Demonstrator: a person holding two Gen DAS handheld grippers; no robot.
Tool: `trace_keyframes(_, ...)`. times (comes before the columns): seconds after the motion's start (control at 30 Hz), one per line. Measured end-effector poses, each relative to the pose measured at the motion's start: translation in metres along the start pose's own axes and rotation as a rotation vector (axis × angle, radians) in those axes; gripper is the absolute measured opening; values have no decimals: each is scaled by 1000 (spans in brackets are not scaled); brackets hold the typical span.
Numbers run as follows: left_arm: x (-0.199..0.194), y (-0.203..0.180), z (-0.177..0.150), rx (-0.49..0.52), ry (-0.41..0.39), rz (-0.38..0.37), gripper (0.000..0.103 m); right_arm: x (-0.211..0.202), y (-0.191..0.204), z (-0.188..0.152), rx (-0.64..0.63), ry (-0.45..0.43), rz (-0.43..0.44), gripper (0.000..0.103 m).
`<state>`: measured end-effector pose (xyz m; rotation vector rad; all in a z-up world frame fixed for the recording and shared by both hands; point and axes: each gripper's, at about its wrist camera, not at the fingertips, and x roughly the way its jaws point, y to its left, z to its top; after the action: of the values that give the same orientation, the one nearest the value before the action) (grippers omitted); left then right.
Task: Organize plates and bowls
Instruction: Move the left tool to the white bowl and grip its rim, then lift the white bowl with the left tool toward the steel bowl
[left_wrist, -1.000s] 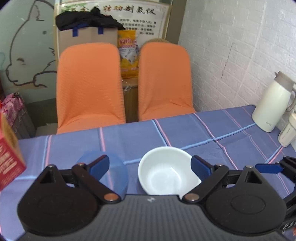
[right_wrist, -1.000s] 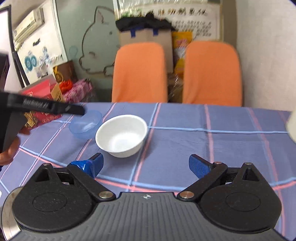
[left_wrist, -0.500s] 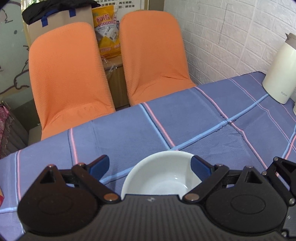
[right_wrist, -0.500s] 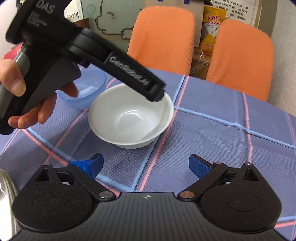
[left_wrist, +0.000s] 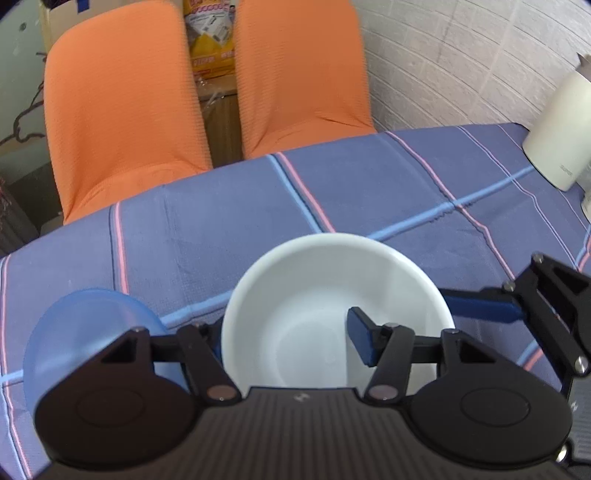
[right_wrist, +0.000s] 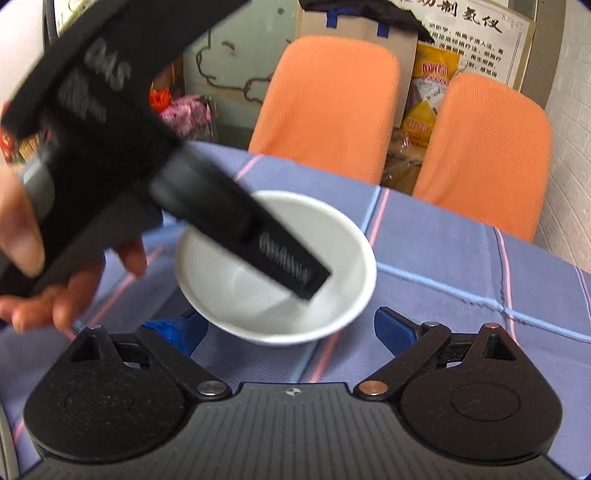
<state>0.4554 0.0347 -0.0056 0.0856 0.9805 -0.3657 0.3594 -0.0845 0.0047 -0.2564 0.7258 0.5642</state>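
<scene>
A white bowl (left_wrist: 334, 314) sits on the blue striped tablecloth (left_wrist: 332, 184); it also shows in the right wrist view (right_wrist: 280, 295). A translucent blue bowl (left_wrist: 88, 325) stands just left of it. My left gripper (left_wrist: 291, 343) is open and low over the white bowl: its right finger is inside the bowl, its left finger is outside the left rim, between the two bowls. My right gripper (right_wrist: 288, 328) is open and empty at the white bowl's near side. The left gripper's body (right_wrist: 110, 155) crosses the right wrist view and hides the blue bowl there.
Two orange chairs (left_wrist: 122, 96) stand at the table's far edge. A white thermos jug (left_wrist: 561, 129) stands at the right near a white brick wall. A cardboard box and a yellow bag sit behind the chairs. A red box (right_wrist: 7, 144) shows at far left.
My left gripper has dropped onto the white bowl, its jaws narrowed, straddling the left rim. My right gripper has moved closer to the bowl's near side.
</scene>
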Motion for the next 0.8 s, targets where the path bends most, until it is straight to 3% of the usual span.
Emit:
trace_keyframes(0.5, -23, -16, -13, 33, -37, 9, 59, -22, 6, 9, -45, -38, -30, 84)
trace_keyframes(0.63, -17, -10, -21, 9, -23, 28, 61, -17, 7, 6, -78, 30, -24, 85)
trace_keyframes(0.7, -16, -6, -22, -11, -24, 27, 69, -17, 6, 1, -87, 38, -29, 85)
trace_keyframes(0.8, -16, -3, -21, -21, -33, 28, 71, -19, -1, -2, -63, 49, -17, 85)
